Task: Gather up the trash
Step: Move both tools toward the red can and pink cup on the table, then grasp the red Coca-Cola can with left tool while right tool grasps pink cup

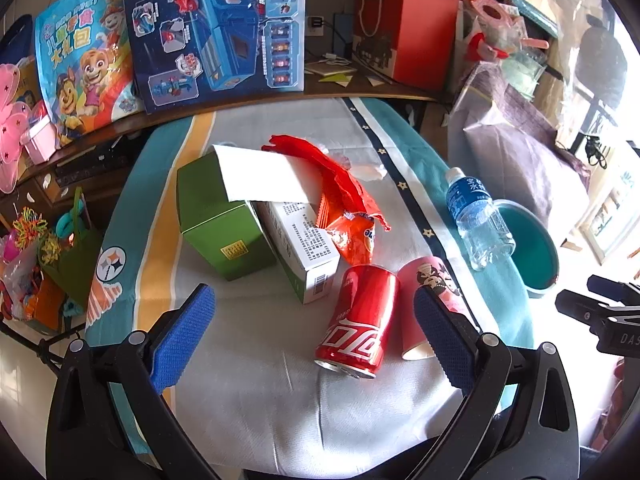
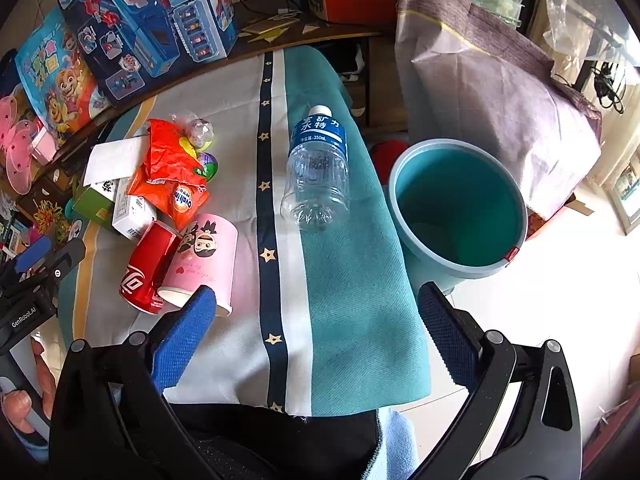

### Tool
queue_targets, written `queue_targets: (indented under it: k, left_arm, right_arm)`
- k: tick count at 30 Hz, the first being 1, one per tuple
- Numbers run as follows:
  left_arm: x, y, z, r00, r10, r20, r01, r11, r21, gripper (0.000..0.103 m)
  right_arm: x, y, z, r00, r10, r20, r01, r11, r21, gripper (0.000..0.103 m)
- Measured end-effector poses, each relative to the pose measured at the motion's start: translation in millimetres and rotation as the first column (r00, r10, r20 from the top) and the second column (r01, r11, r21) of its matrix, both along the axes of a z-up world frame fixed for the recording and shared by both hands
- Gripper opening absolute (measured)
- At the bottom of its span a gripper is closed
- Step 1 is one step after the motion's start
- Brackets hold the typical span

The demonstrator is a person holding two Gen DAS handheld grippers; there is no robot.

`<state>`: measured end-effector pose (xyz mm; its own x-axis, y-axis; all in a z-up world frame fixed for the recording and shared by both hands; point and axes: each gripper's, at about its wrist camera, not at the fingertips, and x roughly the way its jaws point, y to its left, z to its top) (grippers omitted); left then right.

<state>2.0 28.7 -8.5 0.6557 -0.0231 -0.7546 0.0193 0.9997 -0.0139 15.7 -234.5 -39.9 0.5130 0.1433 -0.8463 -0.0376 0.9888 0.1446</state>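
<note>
Left gripper [image 1: 314, 336]: black plastic frame with two arms, each carrying a blue textured pad [image 1: 182, 334]. Round silver screw heads [image 1: 137, 337] at the arm pivots; slotted cut-outs in the outer arms.

Right gripper [image 2: 316, 334]: same build, with black arms, blue cross-hatched pads [image 2: 185, 336] and silver pivot screws [image 2: 493, 336]. White lettering "GenRobot.AI" shows on the left unit's black body in the right wrist view.
</note>
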Motion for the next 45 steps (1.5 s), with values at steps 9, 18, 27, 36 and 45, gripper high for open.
queue_targets:
  k: [9, 18, 27, 36, 45]
  left_arm:
    - [-0.5, -2.4, -0.1, 1.0, -0.007, -0.002, 0.007, 1.0, -0.003, 0.099]
    - [0.9, -4.0, 1.5, 0.999, -0.031, -0.015, 0.031, 0.999, -0.019, 0.099]
    - [0.8, -4.0, 0.4, 0.999, -0.038, -0.025, 0.037, 0.999, -0.025, 0.099]
    - [5.0, 2.8, -6.0, 0.996, -0.075, -0.049, 0.074, 0.997, -0.027, 0.099]
    - [13.6, 12.4, -29.8, 0.983, -0.145, -0.111, 0.137, 0.988, -0.075, 0.099]
  right_arm:
    - [0.1, -1.5, 3.8, 1.0, -0.01, -0.006, 0.01, 1.0, 0.002, 0.097]
    - [0.2, -2.4, 4.2, 1.0, -0.011, -0.006, 0.011, 1.0, 0.003, 0.097]
    - [2.5, -3.9, 6.3, 1.0, -0.017, -0.014, 0.017, 1.0, 0.002, 0.097]
    - [4.1, -3.6, 0.5, 0.999, -0.021, -0.029, 0.021, 1.0, 0.005, 0.097]
    - [7.6, -5.0, -11.0, 0.998, -0.029, -0.055, 0.03, 0.999, 0.014, 0.097]
